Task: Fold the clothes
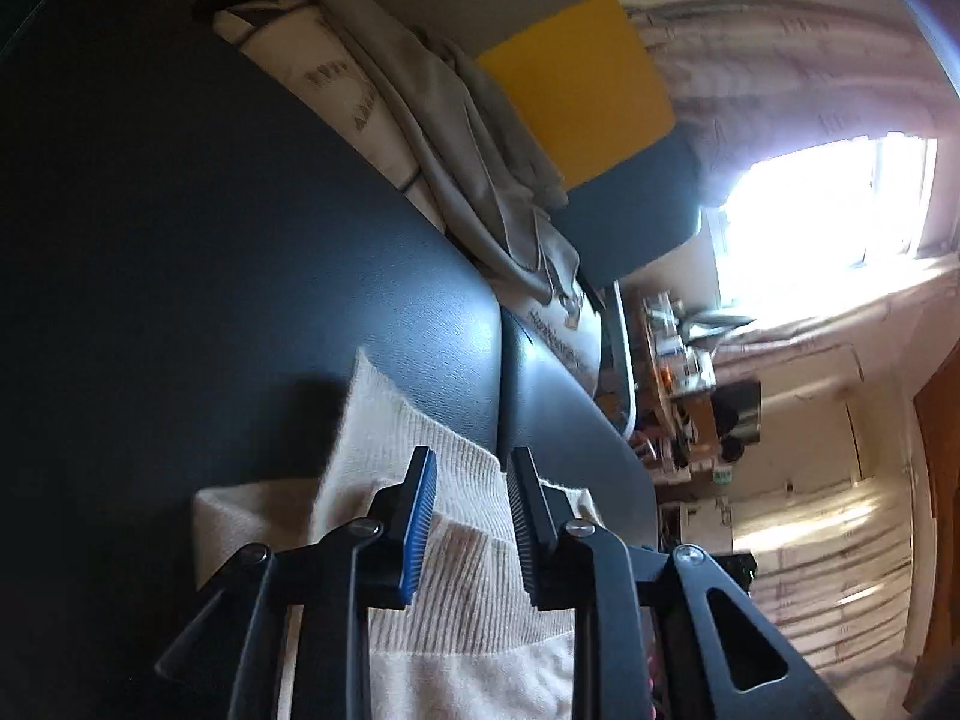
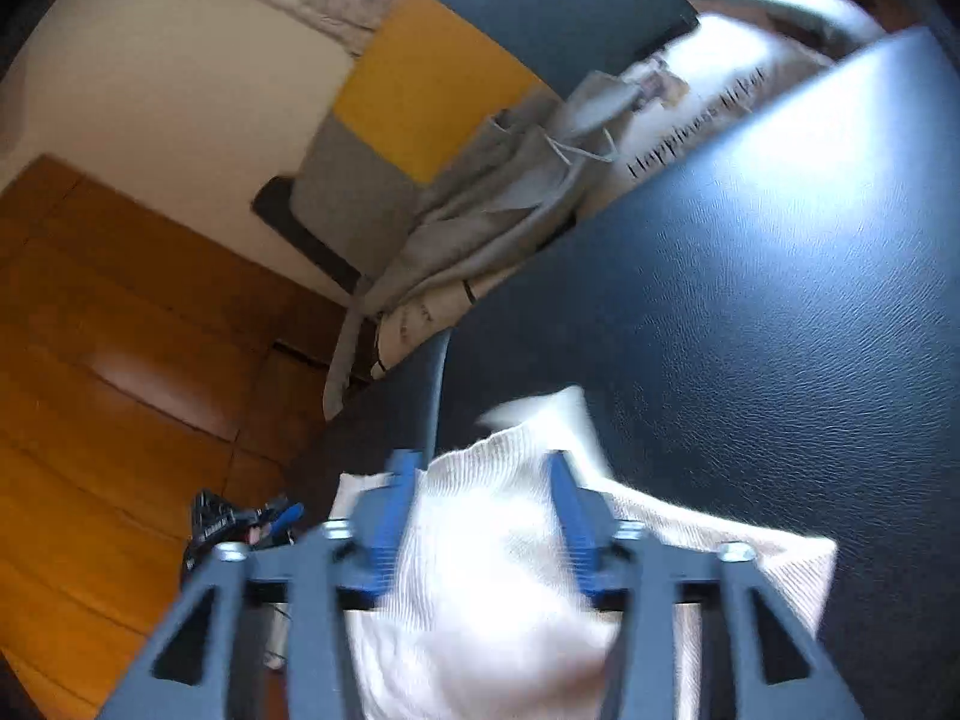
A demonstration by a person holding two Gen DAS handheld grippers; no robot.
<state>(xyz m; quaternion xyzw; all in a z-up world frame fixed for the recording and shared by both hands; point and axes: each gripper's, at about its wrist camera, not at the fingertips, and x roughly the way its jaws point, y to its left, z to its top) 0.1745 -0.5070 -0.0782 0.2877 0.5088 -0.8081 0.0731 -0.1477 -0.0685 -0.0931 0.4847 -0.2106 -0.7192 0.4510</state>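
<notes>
Two grippers work over one cream ribbed garment point(image 1: 474, 588) that lies on a dark blue, leather-grained surface point(image 1: 210, 240). In the left wrist view, the left gripper point(image 1: 471, 474) has its fingers spread, one blue-padded fingertip point(image 1: 423, 516) and one dark one on either side of the ribbed hem; the cloth passes between them, not pinched, and a corner of it stands up past the left finger. In the right wrist view, the right gripper point(image 2: 483, 477) is likewise parted, its blue fingers point(image 2: 573, 516) flanking a raised bunch of the same cream knit; this view is blurred, so I cannot tell whether the pads touch the cloth. The garment sits at the near edge of the dark surface, partly hanging off toward the cameras.

Beyond the surface's far edge, a grey garment point(image 1: 474, 138) with a drawstring drapes over a white cushion with black lettering point(image 1: 336, 78). Behind these lies a cushion of yellow, grey and dark blue panels point(image 1: 582, 84). A bright window point(image 1: 828, 204) shows in the left view, a wooden floor point(image 2: 108, 360) in the right
</notes>
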